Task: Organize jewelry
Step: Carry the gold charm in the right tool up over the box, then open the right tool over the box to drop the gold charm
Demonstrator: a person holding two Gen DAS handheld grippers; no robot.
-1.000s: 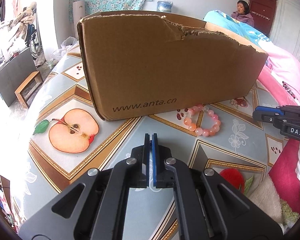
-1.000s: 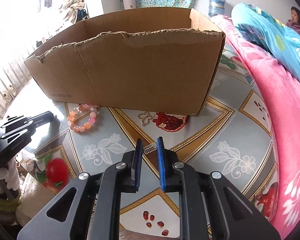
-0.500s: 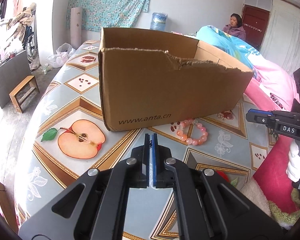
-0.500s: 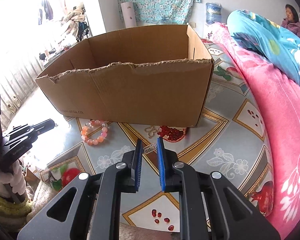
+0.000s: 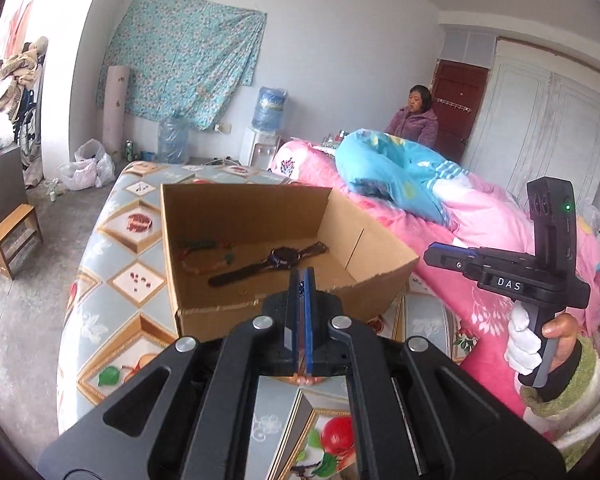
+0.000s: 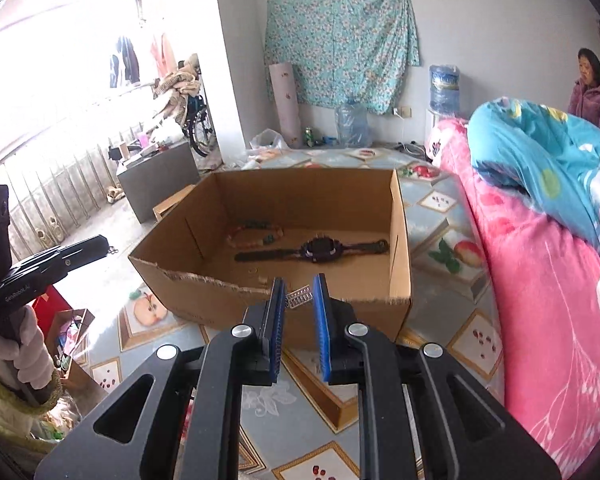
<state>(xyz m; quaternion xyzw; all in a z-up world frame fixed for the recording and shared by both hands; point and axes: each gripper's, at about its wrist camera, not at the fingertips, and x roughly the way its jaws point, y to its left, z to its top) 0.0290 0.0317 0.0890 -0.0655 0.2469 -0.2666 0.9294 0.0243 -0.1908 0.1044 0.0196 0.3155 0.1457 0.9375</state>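
Observation:
An open cardboard box (image 5: 204, 320) (image 6: 204, 300) stands on the fruit-patterned table. Inside lie a dark wristwatch (image 5: 278, 262) (image 6: 320, 249) and a beaded necklace (image 5: 198, 254) (image 6: 254, 234). My left gripper (image 5: 302, 280) is raised above the box's near edge with its pads pressed together and nothing visible between them. My right gripper (image 6: 299, 294) is raised beside it and holds a small silver hair clip (image 6: 300, 295) between slightly parted pads. The pink bead bracelet shows only as a sliver under my left gripper (image 5: 306, 380).
The patterned tablecloth (image 6: 440, 312) covers the table. A pink quilt (image 6: 548, 320) and blue bedding (image 5: 392, 176) lie to the right. A woman (image 5: 416, 120) sits at the back. A wooden stool (image 5: 14, 236) stands on the floor at left.
Both grippers have risen well above the table and now look down into the box. The bracelet has slipped from view under my left gripper. The jaws stand as before.

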